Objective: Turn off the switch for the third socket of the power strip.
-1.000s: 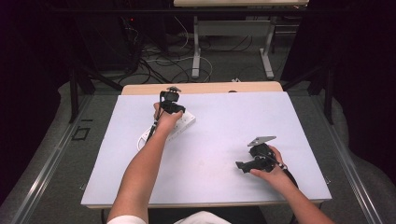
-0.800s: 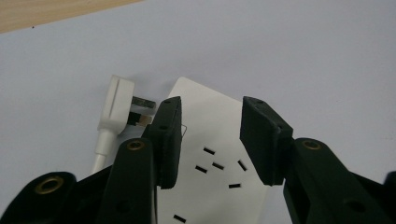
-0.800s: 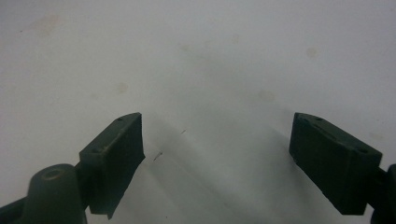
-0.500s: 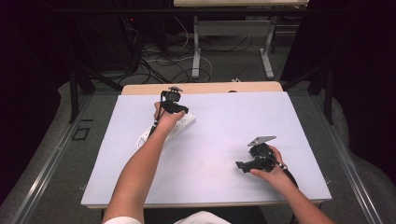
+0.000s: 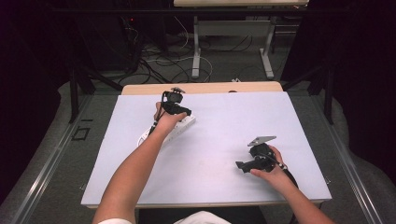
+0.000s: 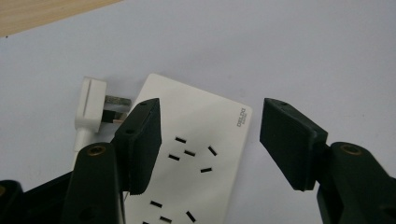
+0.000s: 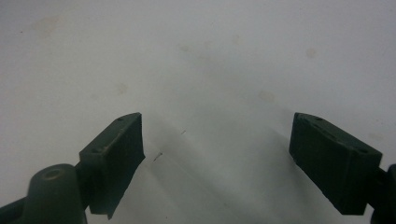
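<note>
Your left hand-held gripper [image 5: 180,110] hangs over the far left part of the surface [image 5: 224,140], above a white power strip [image 5: 173,129]. Its jaws have just been opening and now stand spread. In the left gripper view [image 6: 210,140] nothing is pinched between them: the strip [image 6: 196,163] lies flat below, and the pads do not press on it. One jaw crosses the strip's left edge in that view; the other stands off to its right, over bare surface.

A white plug [image 6: 95,105] lies just beside the strip's far left corner, its metal pins pointing toward the strip. You cannot tell from these pictures whether the pins touch the strip's casing. A white cord [image 5: 144,137] shows by the strip's near end in the high view.

The strip lies at an angle on the surface, well apart from your right hand. Several rows of socket slots show on its face, and there is small grey lettering near its far right corner.

Your right hand-held gripper [image 5: 242,165] rests low on the near right part of the surface, pointing left. In the right gripper view [image 7: 217,158] its jaws stand apart with a clear gap and hold nothing; only bare, faintly stained surface lies between and beyond them.
</note>
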Demonstrator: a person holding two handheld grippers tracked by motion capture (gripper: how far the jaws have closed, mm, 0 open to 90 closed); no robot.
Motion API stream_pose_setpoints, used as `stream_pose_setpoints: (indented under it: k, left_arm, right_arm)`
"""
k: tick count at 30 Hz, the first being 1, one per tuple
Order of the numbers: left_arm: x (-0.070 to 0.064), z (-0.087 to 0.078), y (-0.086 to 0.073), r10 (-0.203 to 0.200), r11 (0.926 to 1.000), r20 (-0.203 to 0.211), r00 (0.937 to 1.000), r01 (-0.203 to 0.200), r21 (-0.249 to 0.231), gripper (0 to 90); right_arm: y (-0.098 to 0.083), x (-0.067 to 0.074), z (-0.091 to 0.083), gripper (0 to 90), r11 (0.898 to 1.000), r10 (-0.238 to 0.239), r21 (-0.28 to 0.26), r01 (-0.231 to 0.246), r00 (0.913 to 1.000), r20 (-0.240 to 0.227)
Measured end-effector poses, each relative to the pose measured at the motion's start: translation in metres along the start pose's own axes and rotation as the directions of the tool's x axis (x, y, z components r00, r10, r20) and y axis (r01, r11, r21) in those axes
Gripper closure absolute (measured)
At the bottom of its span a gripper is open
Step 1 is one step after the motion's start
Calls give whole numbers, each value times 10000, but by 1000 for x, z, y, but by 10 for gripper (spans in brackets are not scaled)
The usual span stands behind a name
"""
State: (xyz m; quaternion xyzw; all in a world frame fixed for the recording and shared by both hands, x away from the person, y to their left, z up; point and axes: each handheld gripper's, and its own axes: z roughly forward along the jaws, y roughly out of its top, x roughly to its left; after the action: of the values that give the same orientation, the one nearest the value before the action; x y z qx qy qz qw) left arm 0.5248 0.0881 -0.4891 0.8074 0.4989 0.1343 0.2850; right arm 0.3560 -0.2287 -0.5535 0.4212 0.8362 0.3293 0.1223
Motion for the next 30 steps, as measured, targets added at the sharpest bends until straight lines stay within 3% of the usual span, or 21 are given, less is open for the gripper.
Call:
stream_pose_setpoints:
  k: [10, 14, 19, 23, 25, 26, 30]
  left_arm:
    - [-10, -10, -3, 797, 9968, 364, 9962, -794, -101, 335]
    - [-16, -13, -5, 650, 9978, 837, 9944, -661, 110, 305]
    - [-26, -17, -8, 699, 9971, 1134, 9911, -729, 227, 285]
    - [-34, -22, -10, 916, 9946, 1297, 9873, -972, 369, 246]
    - [-39, -23, -12, 704, 9960, 1496, 9862, -776, 433, 234]
    - [-40, -24, -12, 888, 9940, 1579, 9835, -976, 485, 218]
    - [-47, -29, -17, 1032, 9917, 1911, 9761, -1158, 559, 159]
  right_arm:
    - [0, 0, 0, 170, 10000, -44, -8, 44, 10000, 18]
    - [0, 0, 0, 170, 10000, 2, 6, -2, 10000, 22]
    - [0, 1, 0, 170, 10000, -9, 26, 9, 10000, -3]
    - [0, 1, 0, 170, 10000, -61, 18, 61, 10000, 11]
    - [0, 1, 0, 170, 10000, -46, 13, 46, 10000, 0]
    - [0, 0, -1, 170, 9999, -143, 44, 143, 9999, -2]
    - [0, 1, 0, 170, 10000, -84, -20, 84, 10000, 44]
